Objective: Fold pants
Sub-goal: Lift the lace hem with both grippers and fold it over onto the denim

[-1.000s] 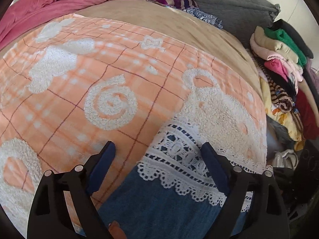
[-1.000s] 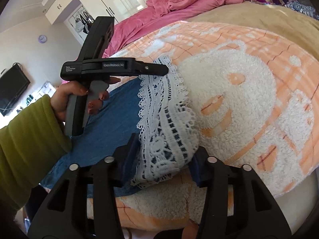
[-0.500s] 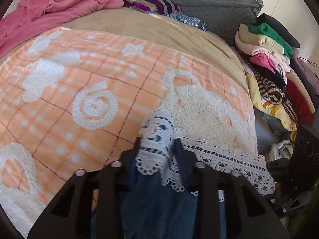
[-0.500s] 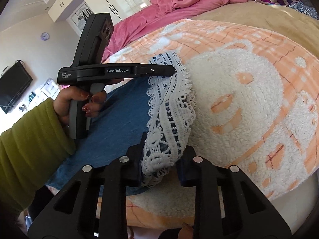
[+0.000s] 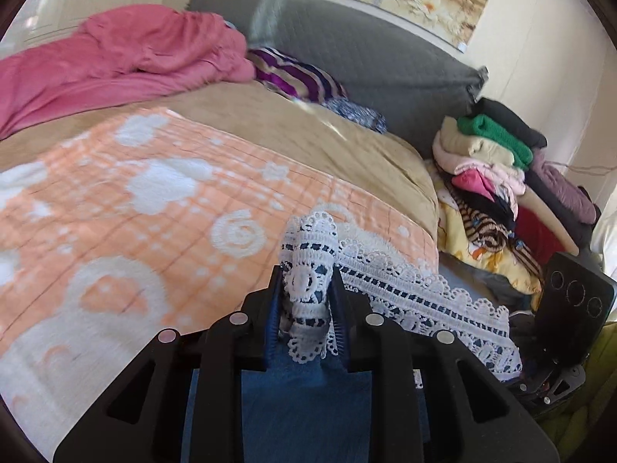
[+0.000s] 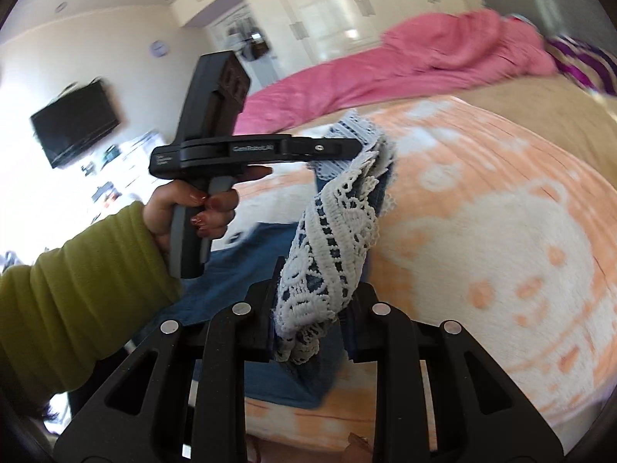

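We hold the blue denim pants with a white lace hem [image 5: 308, 281] above the bed's near edge; left gripper [image 5: 306, 301] jaws closing on lace, right gripper [image 6: 312, 305] jaws clamped on lace

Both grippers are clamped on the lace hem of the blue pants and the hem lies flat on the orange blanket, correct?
Not flat. Both wrist views show the lace hem raised off the orange blanket, bunched between the pads of the left gripper and the right gripper. The grips are as stated.
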`<action>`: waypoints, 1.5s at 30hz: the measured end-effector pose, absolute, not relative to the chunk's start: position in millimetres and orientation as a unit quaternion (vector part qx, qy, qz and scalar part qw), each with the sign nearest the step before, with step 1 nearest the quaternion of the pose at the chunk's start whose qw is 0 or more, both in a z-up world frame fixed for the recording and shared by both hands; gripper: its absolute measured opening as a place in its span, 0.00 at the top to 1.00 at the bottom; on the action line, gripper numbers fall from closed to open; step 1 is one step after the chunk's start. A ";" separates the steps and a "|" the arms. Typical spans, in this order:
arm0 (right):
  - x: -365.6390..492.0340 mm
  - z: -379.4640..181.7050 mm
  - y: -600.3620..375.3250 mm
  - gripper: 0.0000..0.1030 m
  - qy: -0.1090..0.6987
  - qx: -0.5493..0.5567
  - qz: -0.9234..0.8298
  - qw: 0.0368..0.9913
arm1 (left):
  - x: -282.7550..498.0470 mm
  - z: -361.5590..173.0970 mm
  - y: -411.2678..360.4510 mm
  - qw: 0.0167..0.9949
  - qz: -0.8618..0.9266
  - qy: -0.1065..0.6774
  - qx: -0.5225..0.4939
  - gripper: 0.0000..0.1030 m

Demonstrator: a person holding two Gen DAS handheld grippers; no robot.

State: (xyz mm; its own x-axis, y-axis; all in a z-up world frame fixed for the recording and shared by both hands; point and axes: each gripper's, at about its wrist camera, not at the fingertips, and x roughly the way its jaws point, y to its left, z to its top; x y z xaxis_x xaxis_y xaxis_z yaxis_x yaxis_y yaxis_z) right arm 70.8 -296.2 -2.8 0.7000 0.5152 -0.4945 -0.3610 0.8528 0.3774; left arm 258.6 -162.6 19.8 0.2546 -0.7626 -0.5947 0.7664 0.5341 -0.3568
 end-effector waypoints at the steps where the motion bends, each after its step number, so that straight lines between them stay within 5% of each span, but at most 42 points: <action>1: 72.2 -0.6 -284.1 0.83 0.305 0.117 0.252 0.911 | 256.4 20.9 -152.5 0.794 -0.478 0.375 -0.001 0.78; 9: 78.8 -25.1 -196.0 0.83 0.341 0.004 0.293 0.893 | 245.3 0.5 -80.4 0.816 -0.382 0.434 -0.031 0.77; 18: 75.0 -45.7 -143.3 0.83 0.366 -0.092 0.322 0.868 | 227.4 -10.0 -2.0 0.788 -0.353 0.458 -0.214 0.37; 24: 68.7 -52.2 -119.5 0.79 0.372 -0.157 0.344 0.848 | 227.2 -19.9 19.9 0.787 -0.327 0.465 -0.239 0.32; 28: 67.4 -60.2 -110.9 0.56 0.394 -0.173 0.363 0.826 | 232.9 -42.3 24.5 0.776 -0.305 0.497 -0.241 0.31; 37: 98.5 15.7 -161.0 0.28 0.352 -0.168 0.342 0.855 | 236.8 -68.6 25.0 0.782 -0.263 0.521 -0.217 0.31; 43: 204.1 1.2 -188.4 0.27 0.425 -0.135 0.256 0.858 | 236.4 -69.7 21.2 0.781 -0.269 0.520 -0.218 0.34; 45: 228.3 -12.9 -196.7 0.27 0.435 -0.089 0.258 0.858 | 235.3 -68.4 21.8 0.780 -0.272 0.518 -0.221 0.50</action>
State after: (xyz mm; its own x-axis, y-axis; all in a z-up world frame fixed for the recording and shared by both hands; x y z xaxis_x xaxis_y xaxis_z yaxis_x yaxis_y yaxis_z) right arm 228.3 -196.7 -12.9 0.4882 0.3649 -0.7928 -0.5199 0.8512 0.0716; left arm 235.3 21.8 -68.4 0.3156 -0.6532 -0.6883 0.1955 0.7546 -0.6264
